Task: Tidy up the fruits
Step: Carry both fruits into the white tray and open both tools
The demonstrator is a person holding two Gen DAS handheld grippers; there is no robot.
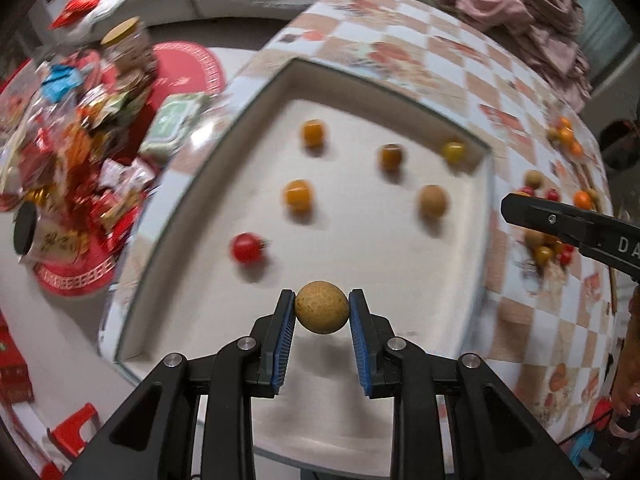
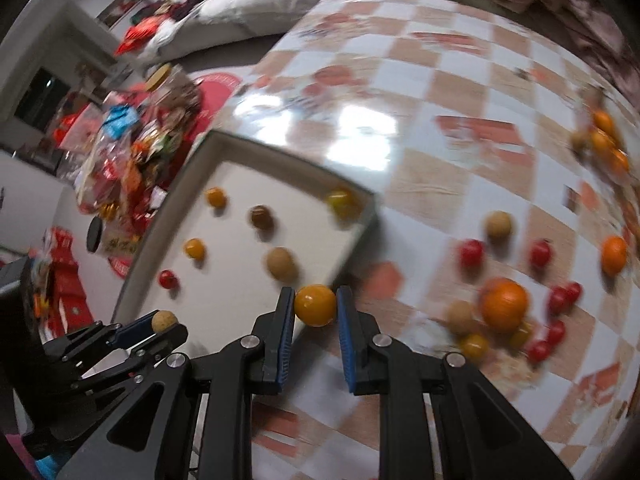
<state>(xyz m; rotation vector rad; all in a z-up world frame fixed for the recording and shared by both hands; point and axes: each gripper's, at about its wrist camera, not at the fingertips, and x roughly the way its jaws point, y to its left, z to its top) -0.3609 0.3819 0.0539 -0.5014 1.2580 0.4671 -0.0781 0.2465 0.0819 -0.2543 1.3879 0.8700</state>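
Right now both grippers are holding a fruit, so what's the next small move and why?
Probably lower the left gripper and open it to set its tan round fruit on the white tray. It already hangs over bare tray floor in the near row, beside the red tomato. The right gripper with its yellow-orange fruit is only at the tray's edge.

Right gripper point(image 2: 316, 306): blue-padded black fingers clamped on a small round yellow-orange fruit point(image 2: 315, 305), held over the near right edge of the shallow white rectangular tray point(image 2: 362, 232). Tray sits at the left edge of the checkered orange-and-white tablecloth point(image 2: 420, 176); six small fruits lie spaced apart inside it. Left gripper point(image 2: 164, 322), lower left, pinches a tan round fruit point(image 2: 164, 319). Loose pile toward the cloth's right edge: large orange citrus point(image 2: 505, 307), red cherry tomatoes point(image 2: 471, 252), tan and yellow fruits. Image blurred.
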